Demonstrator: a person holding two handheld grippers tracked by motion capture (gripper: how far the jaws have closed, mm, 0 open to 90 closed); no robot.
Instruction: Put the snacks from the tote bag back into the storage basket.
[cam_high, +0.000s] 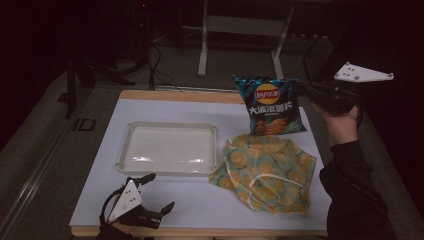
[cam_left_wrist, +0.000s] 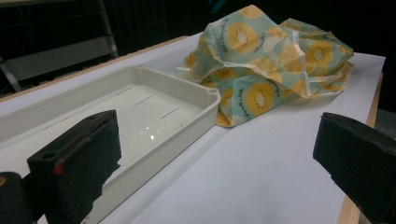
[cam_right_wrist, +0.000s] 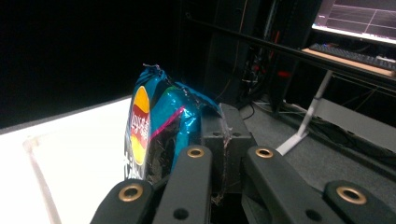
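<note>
White table (cam_high: 165, 205), empty tray (cam_high: 169, 148)

Looking down and forward over the table (cam_high: 200, 210) from above. Low and close along each gripper's jaws; shared: tray (cam_high: 170, 148) (cam_left_wrist: 154, 100), bag (cam_high: 267, 170) (cam_left_wrist: 271, 60), chips (cam_high: 270, 105) (cam_right_wrist: 154, 126).

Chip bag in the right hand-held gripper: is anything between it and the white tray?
Nothing visible blocks it. The chip bag hangs clamped in the right hand-held gripper above the table's far right; the kiwi-print cloth bag lies nearer, beside the empty tray.
</note>
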